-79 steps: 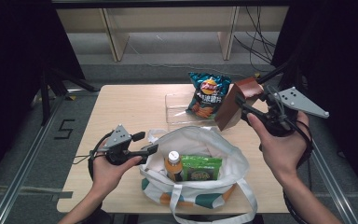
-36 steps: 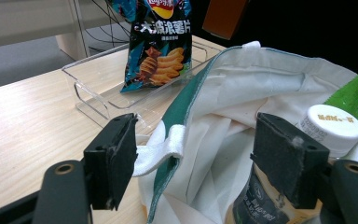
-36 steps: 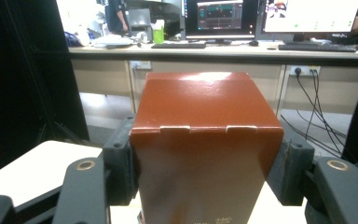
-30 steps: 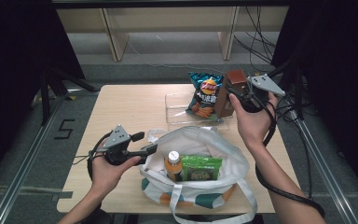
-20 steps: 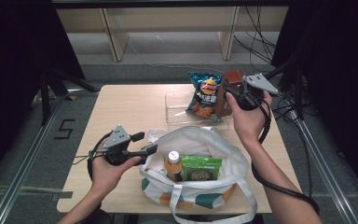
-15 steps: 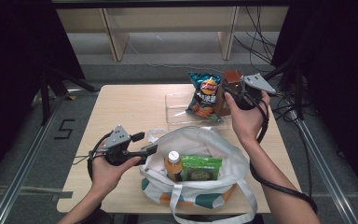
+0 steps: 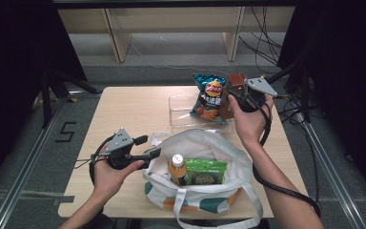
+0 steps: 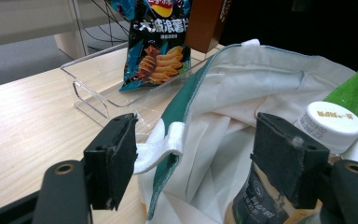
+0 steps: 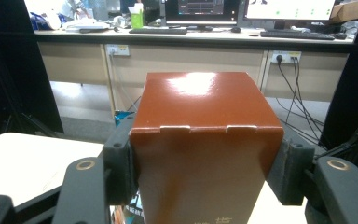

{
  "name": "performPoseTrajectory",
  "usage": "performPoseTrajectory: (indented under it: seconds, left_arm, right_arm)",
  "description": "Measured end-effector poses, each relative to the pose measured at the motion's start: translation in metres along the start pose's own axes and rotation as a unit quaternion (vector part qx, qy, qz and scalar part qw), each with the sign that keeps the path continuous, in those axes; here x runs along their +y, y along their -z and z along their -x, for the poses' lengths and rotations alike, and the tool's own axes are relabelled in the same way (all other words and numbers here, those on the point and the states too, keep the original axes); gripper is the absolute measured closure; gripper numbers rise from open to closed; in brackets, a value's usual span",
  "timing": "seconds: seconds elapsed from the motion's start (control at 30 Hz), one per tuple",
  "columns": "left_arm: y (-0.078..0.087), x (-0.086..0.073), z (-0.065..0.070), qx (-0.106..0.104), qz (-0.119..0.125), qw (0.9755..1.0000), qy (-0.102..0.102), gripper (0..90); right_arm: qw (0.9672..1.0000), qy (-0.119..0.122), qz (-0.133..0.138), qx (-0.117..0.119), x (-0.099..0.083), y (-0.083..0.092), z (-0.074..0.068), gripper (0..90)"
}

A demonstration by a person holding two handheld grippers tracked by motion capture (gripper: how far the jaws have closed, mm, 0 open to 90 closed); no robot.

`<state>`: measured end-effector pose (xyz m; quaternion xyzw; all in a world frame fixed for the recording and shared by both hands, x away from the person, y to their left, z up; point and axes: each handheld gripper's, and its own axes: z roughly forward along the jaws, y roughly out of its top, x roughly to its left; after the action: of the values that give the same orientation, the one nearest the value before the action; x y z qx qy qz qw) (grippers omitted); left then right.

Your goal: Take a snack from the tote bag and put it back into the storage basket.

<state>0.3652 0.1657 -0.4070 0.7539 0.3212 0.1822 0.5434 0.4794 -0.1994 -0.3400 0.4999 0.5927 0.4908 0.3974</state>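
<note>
- The right hand (image 7: 248, 121) reaches forward over the tabletop's (image 7: 128, 107) far right part, forearm stretched from the near edge, wrist bent so the right gripper (image 7: 238, 95) points toward the far edge.
- Its jaws stand wide and are clamped on a brown carton (image 9: 205, 140); in the right gripper view both pads press flat against the carton's two sides, and the carton stands upright between them with its glossy top facing the camera.
- In the high view the brown carton (image 7: 233, 88) sits at the right end of a clear plastic tray (image 7: 183, 112), just beside an upright blue chip bag (image 7: 208, 95) that stands in the tray; whether the carton rests on the tray floor I cannot tell.
- The left hand (image 7: 112, 174) lies low near the tabletop's near left corner, palm wrapped around the left gripper (image 7: 150, 148), which points level toward the right, at a white tote bag (image 7: 219, 148).
- Its jaws are apart; in the left gripper view the bag's rim and a white strap loop (image 8: 161, 147) lie between the pads, and neither pad presses on the cloth.
- Inside the bag stand a bottle with a white cap (image 7: 177, 168) and a green packet (image 7: 205, 171).
</note>
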Motion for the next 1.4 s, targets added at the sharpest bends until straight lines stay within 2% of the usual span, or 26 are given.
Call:
performPoseTrajectory:
  seconds: [0.13,0.23,0.3,0.37,0.57,0.73,0.83,0.9,1.07,1.27,1.4]
  left_arm:
    - [0.000,0.000,0.000,0.000,0.000,1.0000,0.001,29.7]
    - [0.000,0.000,0.000,-0.001,-0.001,1.0000,-0.001,29.7]
    - [0.000,0.000,0.001,-0.001,-0.001,1.0000,0.001,29.7]
    - [0.000,0.000,0.001,-0.001,-0.001,1.0000,0.001,29.6]
    - [-0.001,0.000,0.001,-0.001,-0.001,1.0000,0.000,29.6]
    - [-0.001,0.000,0.001,-0.002,0.000,1.0000,-0.003,29.7]
    - [-0.001,0.000,0.001,-0.002,0.000,1.0000,-0.002,29.6]
    - [-0.001,0.000,0.001,-0.002,-0.001,1.0000,-0.002,29.7]
    - [-0.001,0.000,0.000,-0.002,-0.001,1.0000,-0.004,29.6]
    - [-0.002,0.000,0.002,-0.006,-0.002,1.0000,-0.004,29.7]
    - [-0.001,0.000,0.001,-0.003,-0.001,1.0000,-0.004,29.7]
  right_arm:
    - [1.0000,-0.002,-0.001,-0.003,-0.001,-0.002,0.000,39.2]
    - [0.9999,0.011,0.002,-0.003,-0.004,-0.006,0.001,39.2]
    - [1.0000,-0.002,-0.002,-0.007,-0.005,-0.006,0.000,39.2]
    - [1.0000,0.005,-0.001,-0.006,-0.006,-0.008,0.001,39.2]
    - [0.9999,-0.007,-0.004,-0.011,-0.006,-0.010,0.001,39.2]
    - [0.9999,0.008,-0.004,-0.011,-0.007,-0.013,0.004,39.2]
    - [0.9997,-0.007,-0.013,-0.018,-0.009,-0.014,0.003,39.2]
    - [0.9997,-0.012,-0.010,-0.019,-0.011,-0.015,0.003,39.2]
    - [0.9997,-0.004,-0.014,-0.022,-0.012,-0.013,0.004,39.2]
    - [0.9992,-0.016,-0.024,-0.027,-0.013,-0.012,0.004,39.3]
    - [0.9989,-0.014,-0.034,-0.029,-0.012,-0.010,0.003,39.3]
